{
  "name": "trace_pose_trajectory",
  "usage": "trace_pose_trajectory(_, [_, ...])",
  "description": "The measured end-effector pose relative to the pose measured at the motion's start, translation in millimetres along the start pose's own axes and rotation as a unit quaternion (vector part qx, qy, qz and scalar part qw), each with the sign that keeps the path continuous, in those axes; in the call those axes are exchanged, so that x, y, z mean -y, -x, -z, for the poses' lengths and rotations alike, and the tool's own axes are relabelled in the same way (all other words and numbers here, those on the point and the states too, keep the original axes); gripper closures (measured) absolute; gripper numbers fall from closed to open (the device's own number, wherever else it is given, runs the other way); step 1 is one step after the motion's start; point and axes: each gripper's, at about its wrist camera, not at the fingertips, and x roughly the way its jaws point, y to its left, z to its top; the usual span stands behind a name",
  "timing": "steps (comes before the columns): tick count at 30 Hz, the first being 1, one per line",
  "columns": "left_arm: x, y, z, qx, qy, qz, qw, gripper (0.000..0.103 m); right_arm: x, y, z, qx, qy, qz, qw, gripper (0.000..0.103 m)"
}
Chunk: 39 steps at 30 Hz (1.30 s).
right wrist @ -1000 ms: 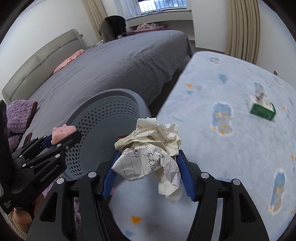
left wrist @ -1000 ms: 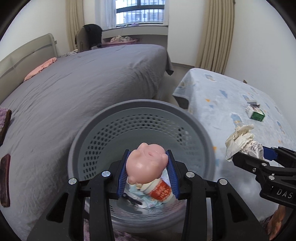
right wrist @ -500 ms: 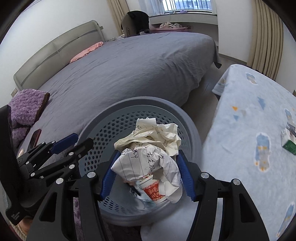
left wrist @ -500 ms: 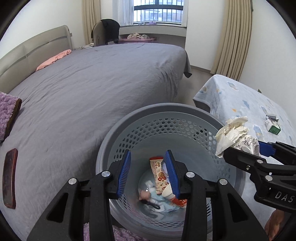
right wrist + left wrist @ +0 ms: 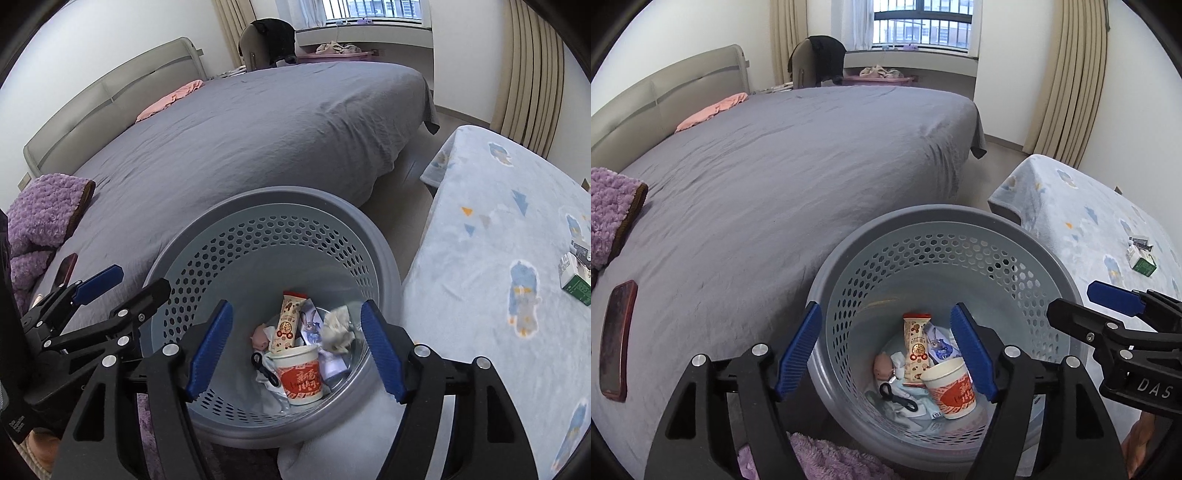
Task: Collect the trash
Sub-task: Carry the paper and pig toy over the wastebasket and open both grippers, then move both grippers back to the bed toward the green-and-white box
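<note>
Room: bedroom, grey bed [image 5: 798, 155], blue-patterned cloth surface [image 5: 491, 229].
Bin: grey perforated plastic basket [image 5: 945, 229] holding trash.
Remaining: small green-white carton [image 5: 574, 282], likely light, crushable; grip its flat sides.
Left hand-held gripper [image 5: 886, 350]: jaws apart, empty.
Right hand-held gripper [image 5: 295, 350]: jaws apart, empty.

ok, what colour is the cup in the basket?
White with an orange-red band; the cup shows best in the right wrist view.

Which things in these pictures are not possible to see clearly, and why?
- Crumpled paper: right wrist view, blurred; absent from left wrist view.
- Green carton: right wrist view, cut by edge; print too small.
- Basket bottom: items under the cup hidden.
</note>
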Motion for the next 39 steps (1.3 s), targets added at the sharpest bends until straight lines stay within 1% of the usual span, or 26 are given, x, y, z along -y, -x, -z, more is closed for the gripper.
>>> trace_pose_trajectory(2, [-0.2,0.3,1.4,-0.003,0.0,0.0,1.0,0.032,-1.3,0.4,1.8,0.0,0.001,0.006,1.0,0.034])
trace_pose_trajectory(12, [0.3,8.1,8.7,-0.007,0.005,-0.003,1.0,0.03,0.7,8.4,7.9,0.003,-0.007,0.002,1.0,0.034])
trace_pose_trajectory(20, [7.7,18.6,9.9,0.0,0.001,0.001,1.0,0.027,6.3,20.3,14.5,0.012,-0.012,0.003,1.0,0.034])
trace_pose_trajectory(27, [24.3,27.8,7.5,0.004,-0.007,0.013,0.9999,0.027,20.9,39.3,19.5,0.026,-0.023,0.012,0.999,0.034])
trace_pose_trajectory(35, [51.8,36.8,5.0,0.009,-0.027,0.029,0.9992,0.024,50.6,61.4,27.7,0.041,-0.045,0.026,0.998,0.034])
trace_pose_trajectory(39, [68.6,41.2,3.8,0.012,-0.042,0.036,0.9984,0.019,69.0,71.5,32.4,0.049,-0.057,0.031,0.997,0.034])
